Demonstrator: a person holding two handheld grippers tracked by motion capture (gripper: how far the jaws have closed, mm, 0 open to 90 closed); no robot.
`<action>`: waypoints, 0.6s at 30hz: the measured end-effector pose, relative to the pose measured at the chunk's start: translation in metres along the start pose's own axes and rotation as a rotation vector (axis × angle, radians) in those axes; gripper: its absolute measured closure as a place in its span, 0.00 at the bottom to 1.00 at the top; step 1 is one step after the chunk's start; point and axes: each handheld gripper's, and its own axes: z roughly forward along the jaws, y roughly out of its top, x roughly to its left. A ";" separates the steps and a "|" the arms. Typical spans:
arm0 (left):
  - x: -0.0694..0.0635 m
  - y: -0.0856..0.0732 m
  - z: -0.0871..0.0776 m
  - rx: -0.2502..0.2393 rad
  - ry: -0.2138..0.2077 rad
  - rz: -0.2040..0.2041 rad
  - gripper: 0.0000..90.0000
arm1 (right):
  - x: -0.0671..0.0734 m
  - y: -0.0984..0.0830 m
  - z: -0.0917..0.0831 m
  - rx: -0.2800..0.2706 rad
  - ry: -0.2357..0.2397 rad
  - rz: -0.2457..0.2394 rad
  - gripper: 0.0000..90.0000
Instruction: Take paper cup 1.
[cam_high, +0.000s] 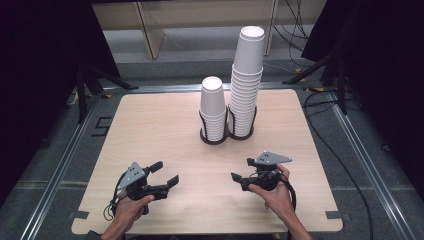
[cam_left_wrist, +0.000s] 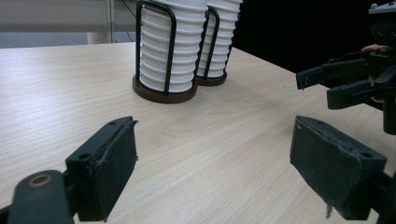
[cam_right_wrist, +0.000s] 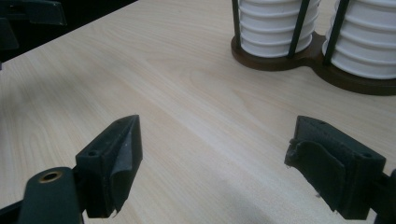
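Two stacks of white paper cups stand in a dark double wire holder (cam_high: 227, 136) at the table's middle: a short stack (cam_high: 212, 107) on the left and a tall stack (cam_high: 246, 80) on the right. My left gripper (cam_high: 166, 172) rests low at the front left, pointing right and forward, open with nothing between its jaws. My right gripper (cam_high: 241, 168) sits at the front right, pointing left, also open and holding nothing. In the left gripper view, the left gripper (cam_left_wrist: 212, 154) faces the short stack (cam_left_wrist: 170, 46). The right gripper (cam_right_wrist: 215, 154) has bare wood between its pads.
The light wooden table (cam_high: 150, 125) has rounded corners and sits on a metal frame. Dark curtains flank both sides, and black cables (cam_high: 345, 165) trail over the floor at the right. Wood shows all around the cup holder.
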 end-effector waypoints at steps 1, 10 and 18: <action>0.000 0.000 0.000 0.000 0.000 0.000 0.16 | 0.000 0.000 0.000 0.000 0.000 0.000 0.19; 0.001 0.001 -0.002 0.011 0.017 0.012 0.16 | 0.000 0.002 0.000 -0.011 0.008 -0.002 0.19; 0.000 0.000 -0.001 -0.004 0.009 0.012 0.16 | 0.000 0.007 0.000 -0.020 0.007 -0.016 0.20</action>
